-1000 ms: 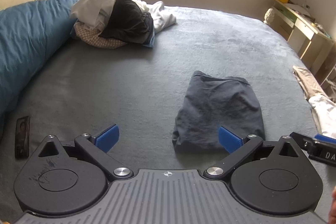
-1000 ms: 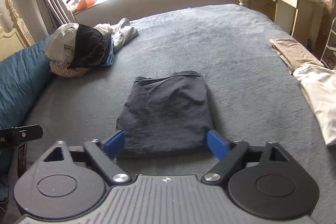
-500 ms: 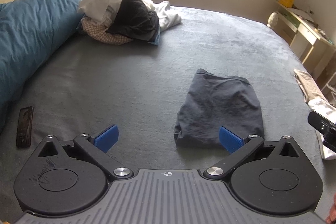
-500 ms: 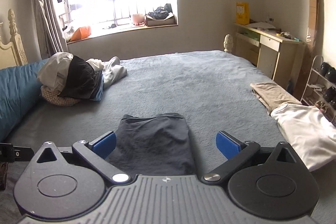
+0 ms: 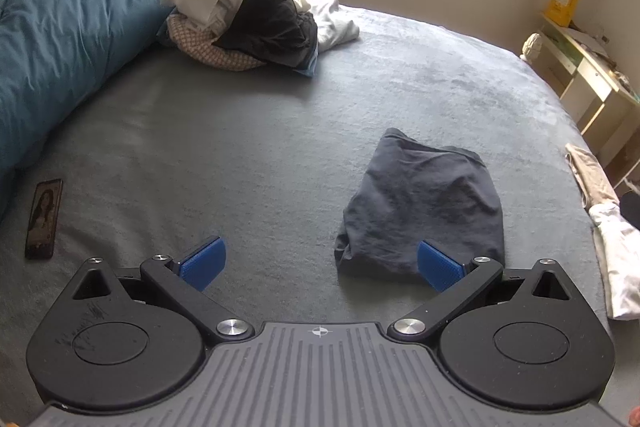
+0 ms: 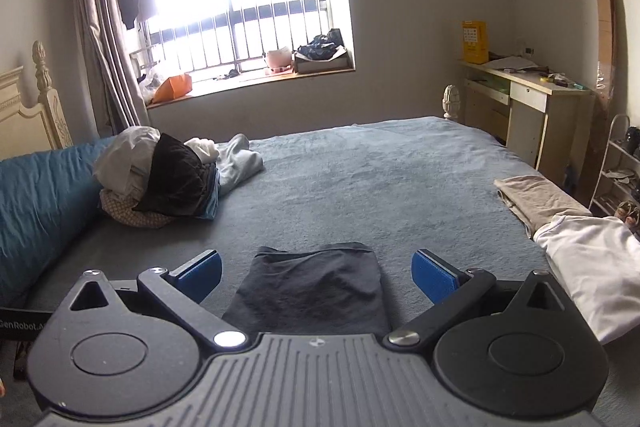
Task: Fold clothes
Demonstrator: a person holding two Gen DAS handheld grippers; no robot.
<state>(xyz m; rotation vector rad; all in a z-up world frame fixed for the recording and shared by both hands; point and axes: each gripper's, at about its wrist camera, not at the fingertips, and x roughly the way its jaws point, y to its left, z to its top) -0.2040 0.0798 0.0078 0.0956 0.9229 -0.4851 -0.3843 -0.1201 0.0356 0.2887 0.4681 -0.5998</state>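
— Where's the piece they've been folding?

— The dark grey garment [image 5: 424, 211] lies folded in a compact rectangle on the grey bed [image 5: 248, 147], near the front edge. Nothing is gripping it.

— And the two tools?

— The left hand-held gripper [image 5: 320, 263] hangs over the bed with its blue pads [image 5: 202, 261] spread wide apart; the garment's near corner sits just by the right-hand pad, but whether they touch I can't tell. The right hand-held gripper [image 6: 316, 273] is tilted toward the window, its jaws have just been opening and now stand fully apart. The folded garment [image 6: 316, 287] shows between its fingers, lower down on the bed, and the pads are clear of the cloth.

— What else is on the bed?

— A heap of unfolded clothes [image 5: 248, 19], white, black and patterned pieces, up by the blue duvet [image 5: 60, 43] at the headboard side. A phone [image 5: 43, 219] lies flat to the left. On the right edge there's a beige folded piece [image 6: 536, 199] and a white one [image 6: 588, 263] beside it. A worktop [image 6: 532, 87] with clutter stands against the far wall.
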